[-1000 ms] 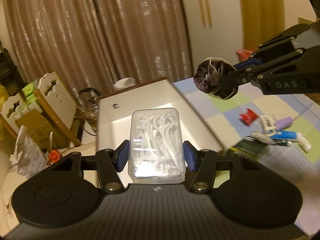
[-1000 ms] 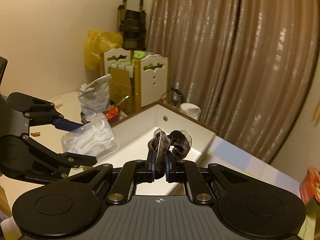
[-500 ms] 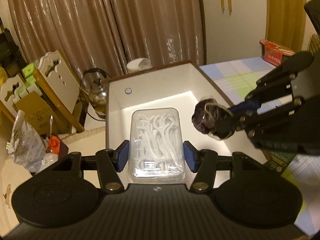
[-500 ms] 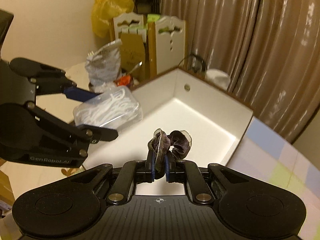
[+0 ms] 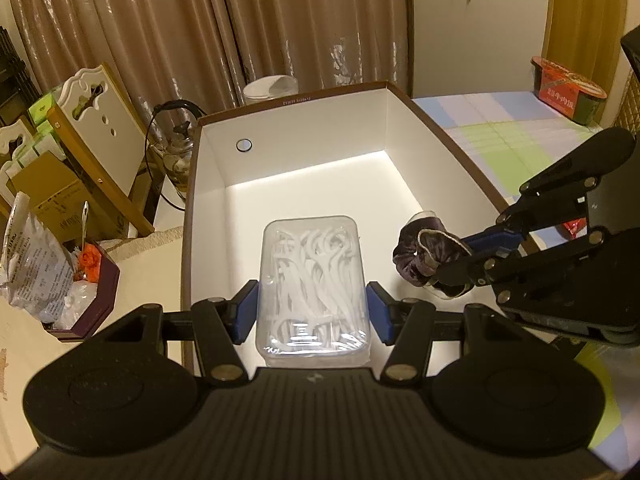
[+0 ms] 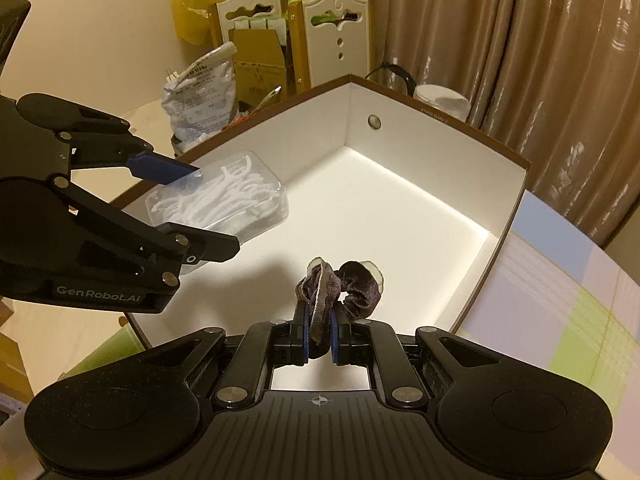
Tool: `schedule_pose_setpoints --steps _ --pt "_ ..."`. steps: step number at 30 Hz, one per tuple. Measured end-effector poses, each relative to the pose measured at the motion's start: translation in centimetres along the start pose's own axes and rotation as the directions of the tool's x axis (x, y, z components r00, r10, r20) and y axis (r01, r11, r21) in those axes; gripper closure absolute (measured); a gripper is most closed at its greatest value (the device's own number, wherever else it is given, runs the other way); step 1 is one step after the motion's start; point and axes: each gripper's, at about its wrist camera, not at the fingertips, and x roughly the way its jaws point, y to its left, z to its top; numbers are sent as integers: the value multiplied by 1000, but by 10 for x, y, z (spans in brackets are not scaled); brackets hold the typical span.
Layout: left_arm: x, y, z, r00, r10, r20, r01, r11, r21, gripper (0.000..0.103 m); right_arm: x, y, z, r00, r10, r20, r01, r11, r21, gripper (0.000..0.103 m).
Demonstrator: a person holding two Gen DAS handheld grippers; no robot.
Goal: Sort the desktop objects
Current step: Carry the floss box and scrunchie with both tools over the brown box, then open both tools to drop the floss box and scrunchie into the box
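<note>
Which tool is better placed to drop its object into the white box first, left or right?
Probably the left. The left tool holds the floss pick case over the middle of the white box. The right tool holds the scrunchie nearer the box's side wall.

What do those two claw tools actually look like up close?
Both are matte black. The left gripper and the right gripper each have a ribbed body flanked by two round discs, jointed link arms with silver pivot pins, and blue pads on the fingertips. The left one carries white "GenRobot.AI" lettering on its side. No cables, hands or sleeves show.
</note>
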Motion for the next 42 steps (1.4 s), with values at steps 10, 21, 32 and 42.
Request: schedule_pose_setpoints --steps 10,21,32,42 --pt "11 1 2 1000 11 -13 -11 1000 -16 50 2 -1 -3 1000 3 -4 -3 1000 -2 95" --pt "3 6 4 999 35 20 -35 999 -26 49 4 3 -2 1000 4 -12 -4 1000 -27 94" --pt "1 5 2 999 33 19 -32 999 -32 48 4 7 -4 1000 1 -12 -1 999 -37 94" --pt "-5 7 1 998 47 29 -46 998 -39 44 0 8 -5 999 -17 36 19 999 -51 36"
